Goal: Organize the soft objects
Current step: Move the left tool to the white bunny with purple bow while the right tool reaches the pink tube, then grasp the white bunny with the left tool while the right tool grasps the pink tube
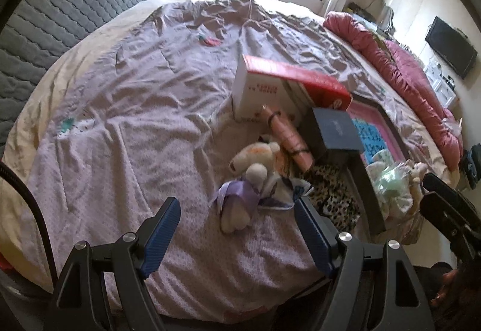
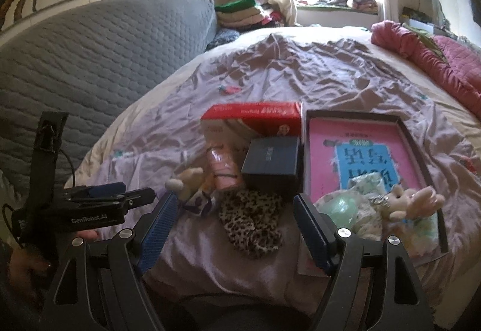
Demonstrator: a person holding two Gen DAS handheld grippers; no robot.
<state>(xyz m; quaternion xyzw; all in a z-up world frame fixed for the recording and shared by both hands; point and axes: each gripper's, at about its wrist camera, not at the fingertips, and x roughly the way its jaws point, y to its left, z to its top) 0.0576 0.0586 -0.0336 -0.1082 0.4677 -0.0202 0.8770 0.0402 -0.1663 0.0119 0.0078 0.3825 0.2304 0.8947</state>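
Note:
A cream plush toy with a purple bow (image 1: 249,177) lies on the bed just ahead of my open, empty left gripper (image 1: 237,207); it shows in the right wrist view (image 2: 189,180) too. A leopard-print cloth (image 2: 251,221) lies between the open, empty fingers of my right gripper (image 2: 234,204), and shows in the left wrist view (image 1: 330,189). A rolled pink item (image 1: 288,135) leans by the boxes. A dark shallow tray (image 2: 421,147) holds a pink book, a pale green soft bundle (image 2: 339,207) and a small beige plush (image 2: 402,201).
A red-and-white box (image 1: 270,84) and a dark blue box (image 1: 336,129) stand behind the toys. A red quilt (image 1: 405,69) lies along the bed's right side. A grey quilted headboard (image 1: 75,0) is to the left. Folded clothes (image 2: 240,12) are stacked by the window.

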